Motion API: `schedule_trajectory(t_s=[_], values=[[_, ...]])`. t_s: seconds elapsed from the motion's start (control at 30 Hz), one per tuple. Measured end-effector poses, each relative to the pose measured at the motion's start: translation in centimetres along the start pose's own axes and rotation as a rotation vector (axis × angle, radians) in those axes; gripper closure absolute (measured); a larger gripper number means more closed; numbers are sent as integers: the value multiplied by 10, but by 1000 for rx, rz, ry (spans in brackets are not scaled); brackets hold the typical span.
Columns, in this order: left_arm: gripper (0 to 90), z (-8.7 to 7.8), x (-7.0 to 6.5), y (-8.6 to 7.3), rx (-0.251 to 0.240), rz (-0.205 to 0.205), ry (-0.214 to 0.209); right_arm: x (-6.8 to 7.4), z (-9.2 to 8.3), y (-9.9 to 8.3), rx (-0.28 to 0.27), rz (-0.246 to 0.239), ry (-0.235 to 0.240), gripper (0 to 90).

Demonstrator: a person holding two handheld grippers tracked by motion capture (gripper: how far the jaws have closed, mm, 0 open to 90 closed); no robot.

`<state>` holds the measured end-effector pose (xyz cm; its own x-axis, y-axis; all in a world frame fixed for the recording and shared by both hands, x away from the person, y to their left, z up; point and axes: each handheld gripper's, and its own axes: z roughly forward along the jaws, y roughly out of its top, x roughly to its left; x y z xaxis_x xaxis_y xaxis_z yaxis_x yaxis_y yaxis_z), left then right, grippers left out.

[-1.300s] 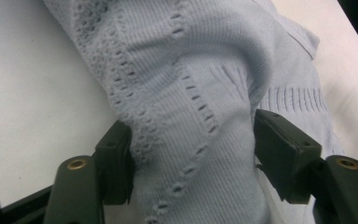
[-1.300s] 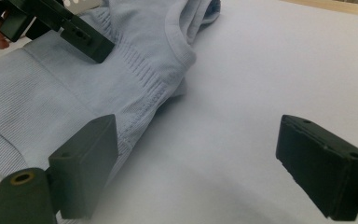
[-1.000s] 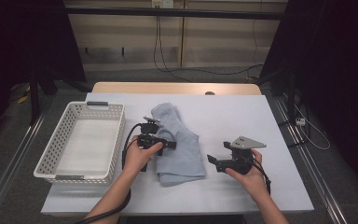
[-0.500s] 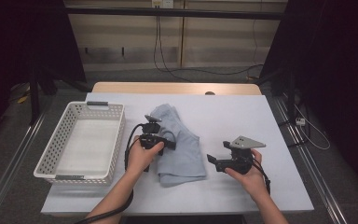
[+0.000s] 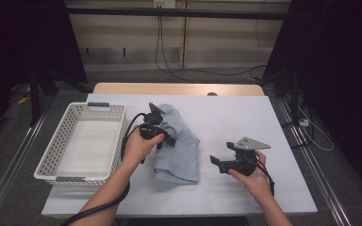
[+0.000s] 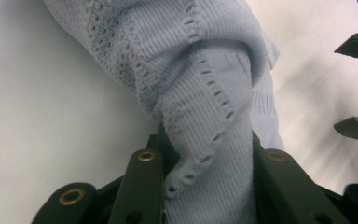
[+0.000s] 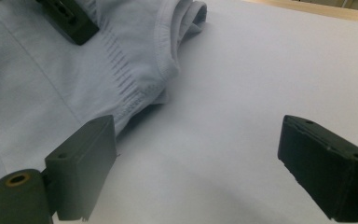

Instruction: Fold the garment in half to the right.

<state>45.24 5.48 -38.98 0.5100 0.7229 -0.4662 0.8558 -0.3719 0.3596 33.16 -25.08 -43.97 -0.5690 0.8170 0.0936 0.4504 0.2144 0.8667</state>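
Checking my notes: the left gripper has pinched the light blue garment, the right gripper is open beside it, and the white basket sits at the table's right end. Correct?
Not quite: in the high view the white basket sits at the table's left end.

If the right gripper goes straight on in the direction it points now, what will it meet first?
Probably the light blue garment. The right gripper, jaws open and empty, points across bare white table toward the cloth's edge, where the left gripper holds it. Depth is unclear, so it may slide just beside the edge.

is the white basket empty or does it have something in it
Empty: the white basket shows a bare floor in the high view; the blue garment lies beside it on the table.
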Motion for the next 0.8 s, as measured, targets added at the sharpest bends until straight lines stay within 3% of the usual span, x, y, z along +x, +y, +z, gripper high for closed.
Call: schedule_trajectory(t_s=[0.8], values=[[723,-44,-2,19,121,40,151,3,1,4,-17,-4,14,81]])
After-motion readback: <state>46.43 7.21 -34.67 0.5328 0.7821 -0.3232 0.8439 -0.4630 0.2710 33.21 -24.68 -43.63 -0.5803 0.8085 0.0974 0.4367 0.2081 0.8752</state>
